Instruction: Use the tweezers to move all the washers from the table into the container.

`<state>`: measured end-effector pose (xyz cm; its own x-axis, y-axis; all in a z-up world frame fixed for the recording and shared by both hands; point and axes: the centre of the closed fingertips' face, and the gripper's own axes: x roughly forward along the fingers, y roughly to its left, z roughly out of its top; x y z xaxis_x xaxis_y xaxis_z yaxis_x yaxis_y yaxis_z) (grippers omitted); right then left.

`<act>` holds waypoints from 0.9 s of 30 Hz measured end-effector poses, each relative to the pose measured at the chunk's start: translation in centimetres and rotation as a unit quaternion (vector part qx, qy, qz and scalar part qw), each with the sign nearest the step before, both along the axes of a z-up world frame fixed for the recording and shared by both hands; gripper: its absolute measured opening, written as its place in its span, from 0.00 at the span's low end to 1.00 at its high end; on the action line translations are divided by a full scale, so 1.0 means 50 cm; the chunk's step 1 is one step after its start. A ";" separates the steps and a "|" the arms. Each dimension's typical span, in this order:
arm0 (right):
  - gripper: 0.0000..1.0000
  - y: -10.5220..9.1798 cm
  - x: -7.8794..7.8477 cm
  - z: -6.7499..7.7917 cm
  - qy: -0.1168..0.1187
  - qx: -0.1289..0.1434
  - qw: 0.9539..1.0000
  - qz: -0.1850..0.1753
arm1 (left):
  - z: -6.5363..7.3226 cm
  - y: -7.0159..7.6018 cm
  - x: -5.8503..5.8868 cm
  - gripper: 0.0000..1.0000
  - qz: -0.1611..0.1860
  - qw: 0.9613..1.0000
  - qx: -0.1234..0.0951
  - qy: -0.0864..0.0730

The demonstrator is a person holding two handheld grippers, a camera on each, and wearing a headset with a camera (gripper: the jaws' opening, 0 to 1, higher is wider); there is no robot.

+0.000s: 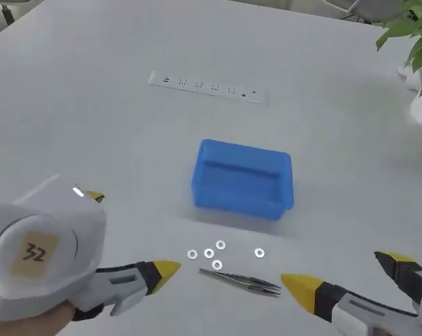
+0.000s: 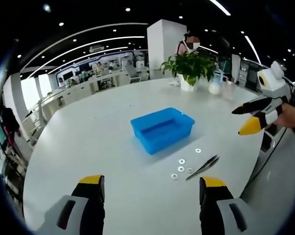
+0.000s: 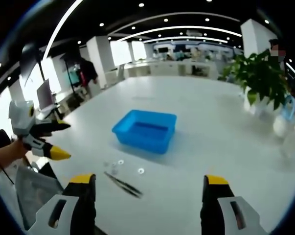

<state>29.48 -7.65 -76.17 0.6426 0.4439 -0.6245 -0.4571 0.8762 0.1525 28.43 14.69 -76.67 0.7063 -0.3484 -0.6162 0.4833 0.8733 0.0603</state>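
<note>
both grippers open, nothing held: left gripper, right gripper. tweezers lie flat near tabletop's near edge, long axis running left-right between grippers. right jaw tip just beside one end, so right judged nearer. five washers just beyond tweezers. blue container farther, mid-tabletop.

**Lighting and picture quality**

Illumination: bright and even, from recessed ceiling spots and curved light strips at frame top.
Shadows: faint and soft, under the blue container on the white table.
Head view: slightly soft throughout.
Gripper views: strong fisheye bending toward the edges. The washers are smeared in the right gripper view.
</note>
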 end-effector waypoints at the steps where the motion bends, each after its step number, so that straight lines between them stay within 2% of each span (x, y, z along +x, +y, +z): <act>1: 0.89 0.001 0.000 -0.001 0.001 0.000 1.000 0.001 | -0.003 -0.004 0.001 0.77 -0.007 1.000 0.001 0.000; 3: 0.89 0.003 0.001 -0.002 0.002 0.001 1.000 0.000 | -0.014 -0.017 0.001 0.72 -0.030 1.000 0.000 0.011; 7: 0.89 0.004 0.002 -0.010 0.007 -0.002 1.000 0.003 | -0.035 -0.036 0.007 0.65 -0.059 0.998 0.004 0.022; 10: 0.89 0.004 0.003 -0.017 0.012 0.001 1.000 0.002 | -0.058 -0.058 0.006 0.54 -0.098 0.994 0.007 0.039; 12: 0.89 0.006 0.004 -0.021 0.014 0.002 1.000 0.003 | -0.073 -0.070 0.005 0.50 -0.110 0.993 0.000 0.052; 14: 0.89 0.009 0.005 -0.024 0.016 0.001 1.000 0.004 | -0.089 -0.093 -0.004 0.46 -0.136 0.988 -0.016 0.069; 16: 0.89 0.013 0.004 -0.027 0.020 0.003 1.000 0.006 | -0.100 -0.101 -0.002 0.43 -0.142 0.987 -0.011 0.072; 17: 0.89 0.016 0.003 -0.028 0.021 0.005 1.000 0.008 | -0.105 -0.110 -0.007 0.40 -0.157 0.984 -0.011 0.078; 19: 0.89 0.019 0.003 -0.029 0.021 0.005 1.000 0.010 | -0.114 -0.116 -0.009 0.34 -0.164 0.983 -0.011 0.084; 20: 0.89 0.021 0.002 -0.031 0.023 0.005 1.000 0.011 | -0.119 -0.121 -0.013 0.33 -0.177 0.980 -0.011 0.089; 22: 0.89 0.022 0.002 -0.032 0.023 0.006 1.000 0.012 | -0.134 -0.128 -0.023 0.33 -0.192 0.975 -0.011 0.108; 24: 0.89 0.023 0.001 -0.031 0.023 0.009 1.000 0.012 | -0.143 -0.131 -0.024 0.32 -0.201 0.973 -0.004 0.110; 27: 0.89 0.024 -0.002 -0.033 0.026 0.009 1.000 0.013 | -0.155 -0.135 -0.030 0.30 -0.221 0.968 0.009 0.118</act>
